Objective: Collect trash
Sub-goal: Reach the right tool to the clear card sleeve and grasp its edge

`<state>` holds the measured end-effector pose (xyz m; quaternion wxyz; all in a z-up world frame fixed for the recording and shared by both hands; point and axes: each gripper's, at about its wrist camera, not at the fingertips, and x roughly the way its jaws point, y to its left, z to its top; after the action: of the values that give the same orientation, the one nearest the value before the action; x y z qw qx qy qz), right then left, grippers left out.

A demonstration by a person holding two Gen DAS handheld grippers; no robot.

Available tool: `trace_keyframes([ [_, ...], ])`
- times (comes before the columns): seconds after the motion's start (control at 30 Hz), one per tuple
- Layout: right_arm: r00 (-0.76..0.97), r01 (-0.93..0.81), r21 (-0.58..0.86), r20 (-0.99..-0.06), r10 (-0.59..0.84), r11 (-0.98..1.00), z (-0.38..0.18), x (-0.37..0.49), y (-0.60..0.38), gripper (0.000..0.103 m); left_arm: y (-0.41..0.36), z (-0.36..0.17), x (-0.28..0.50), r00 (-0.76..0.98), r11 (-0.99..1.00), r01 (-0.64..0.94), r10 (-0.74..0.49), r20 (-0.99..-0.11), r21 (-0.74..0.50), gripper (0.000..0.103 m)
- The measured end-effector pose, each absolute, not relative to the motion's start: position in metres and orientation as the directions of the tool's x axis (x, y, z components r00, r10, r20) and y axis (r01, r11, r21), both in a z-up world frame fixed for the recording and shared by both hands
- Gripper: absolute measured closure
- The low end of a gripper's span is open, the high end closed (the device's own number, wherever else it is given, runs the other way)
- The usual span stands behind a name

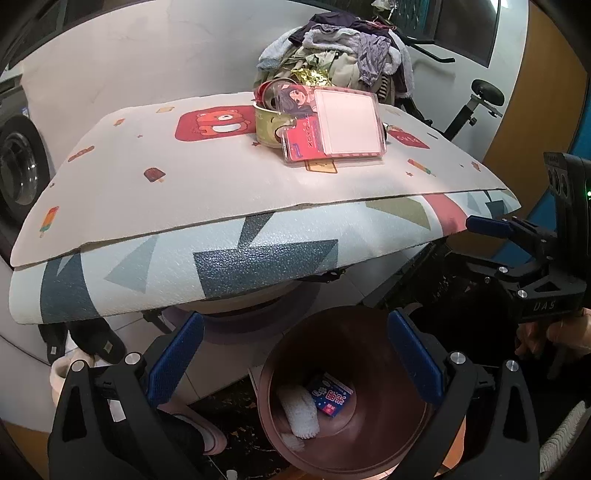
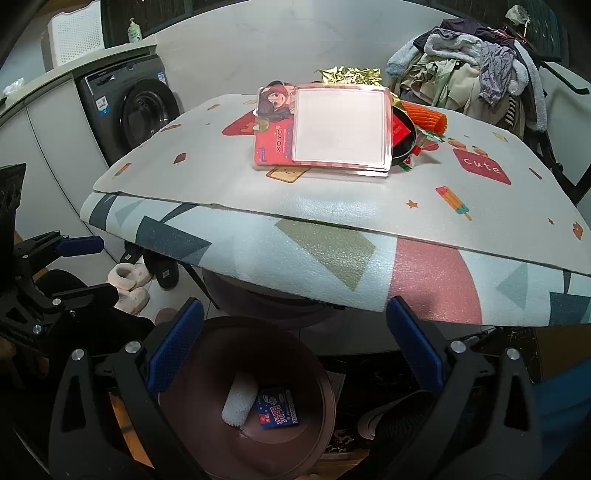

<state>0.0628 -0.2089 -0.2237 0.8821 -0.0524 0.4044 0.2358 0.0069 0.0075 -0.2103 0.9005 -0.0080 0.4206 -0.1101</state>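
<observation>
Both claws released, nothing btwn the pads – left gripper (image 1: 295,354) and right gripper (image 2: 293,343) hang over the brown bin (image 2: 325,391) below the table edge (image 2: 332,258). In the bin: blue box (image 2: 277,408) beside white foam roll (image 2: 239,400). Pink card package (image 2: 325,129) atop the table, well above the bin.

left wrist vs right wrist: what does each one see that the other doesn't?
Left wrist only: a green tin behind the pink package, an exercise bike seat, and the right gripper with jaws open.

Right wrist only: an orange ribbed roll, a washing machine, a soap bottle, fluffy slippers, and the left gripper, jaws open.

Both: the patterned table mat, gold foil, clothes pile, and the brown bin holding a blue packet and white foam.
</observation>
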Motion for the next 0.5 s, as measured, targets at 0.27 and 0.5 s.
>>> trace_keyframes([
  [0.27, 0.568, -0.443, 0.108, -0.735, 0.371, 0.89, -0.223, 0.063, -0.214, 0.006, 0.017, -0.2, 0.008, 0.658, 0.978, 0.163, -0.206, -0.724, -0.13, 0.006],
  [0.5, 0.569, -0.428, 0.14, -0.726, 0.386, 0.893, -0.219, 0.066, -0.221, 0.006, 0.022, -0.179, 0.011, 0.738, 0.984, 0.161, -0.172, -0.653, -0.077, 0.006],
])
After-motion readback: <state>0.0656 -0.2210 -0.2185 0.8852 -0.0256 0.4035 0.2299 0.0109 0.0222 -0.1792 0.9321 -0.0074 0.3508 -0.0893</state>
